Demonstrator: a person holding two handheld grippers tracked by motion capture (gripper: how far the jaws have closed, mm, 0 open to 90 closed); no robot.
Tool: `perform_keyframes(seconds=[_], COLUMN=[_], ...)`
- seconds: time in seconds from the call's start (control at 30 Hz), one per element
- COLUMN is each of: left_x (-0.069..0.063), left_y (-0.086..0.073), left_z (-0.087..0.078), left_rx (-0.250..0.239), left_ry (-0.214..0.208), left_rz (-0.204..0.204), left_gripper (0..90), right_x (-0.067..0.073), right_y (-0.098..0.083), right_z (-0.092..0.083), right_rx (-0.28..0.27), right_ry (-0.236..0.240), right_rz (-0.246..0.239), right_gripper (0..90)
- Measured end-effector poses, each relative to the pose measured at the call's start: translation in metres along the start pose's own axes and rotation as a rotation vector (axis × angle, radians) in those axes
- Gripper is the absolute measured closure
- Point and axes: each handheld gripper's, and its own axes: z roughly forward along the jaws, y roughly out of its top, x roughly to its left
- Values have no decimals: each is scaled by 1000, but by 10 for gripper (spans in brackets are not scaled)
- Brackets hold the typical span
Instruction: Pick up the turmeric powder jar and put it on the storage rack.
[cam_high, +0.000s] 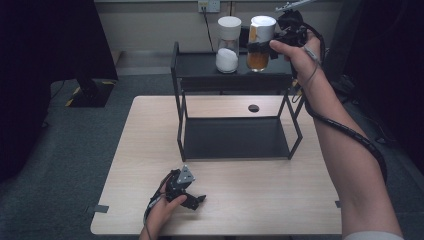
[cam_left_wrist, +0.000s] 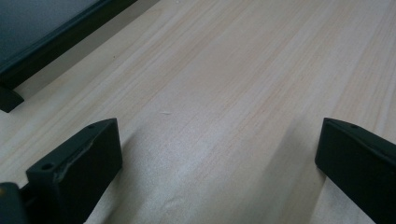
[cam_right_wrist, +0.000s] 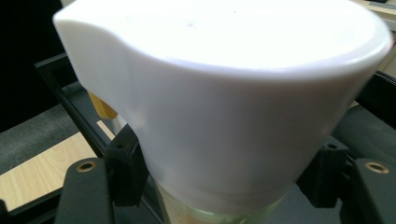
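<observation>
so my right tongs (cam_high: 265, 46) are pinching the clear glass jar with the white lid and amber-brown contents (cam_high: 260, 44), clamped just under the lid; in the right gripper view the black jaws press on both sides of the glass below the lid. the jar is at the top shelf of the black metal two-tier rack (cam_high: 200, 65), right side, just beside the other clear jar with a white lid and white powder (cam_high: 228, 45), which stands on that shelf already. can't tell if my jar's bottom is touching the shelf or a bit above it.

my left tongs (cam_high: 192, 199) are spread wide, nothing between them, resting low over the light wooden bench (cam_high: 250, 200) near the front edge, well apart from the rack.

progress guess: one jar shelved, second jar in the grip at the shelf, so mostly done. left: settle it upright beside the white-powder jar, let go, pull back. lower shelf holds nothing.
</observation>
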Motion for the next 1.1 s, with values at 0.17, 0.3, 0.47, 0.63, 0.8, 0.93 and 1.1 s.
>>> perform_keyframes(seconds=[0.17, 0.3, 0.47, 0.63, 0.8, 0.93, 1.1], left_x=[0, 0, 0, 0, 0, 0, 0], left_y=[0, 0, 0, 0, 0, 0, 0], left_z=[0, 0, 0, 0, 0, 0, 0], left_rx=[0, 0, 0, 0, 0, 0, 0], left_ry=[0, 0, 0, 0, 0, 0, 0], left_rz=[0, 0, 0, 0, 0, 0, 0], left_gripper=[0, 0, 0, 0, 0, 0, 0], right_x=[-3, -3, -6, -4, -4, -3, -2], right_y=[-2, -4, -10, -10, -10, -9, -10], right_z=[5, 9, 10, 10, 10, 10, 11], right_rx=[-3, 5, -13, -13, -8, -7, 9], right_ry=[7, 1, 11, 8, 7, 7, -9], right_rz=[-1, -11, -5, -25, -20, -8, 6], right_gripper=[304, 304, 303, 301, 299, 286, 151])
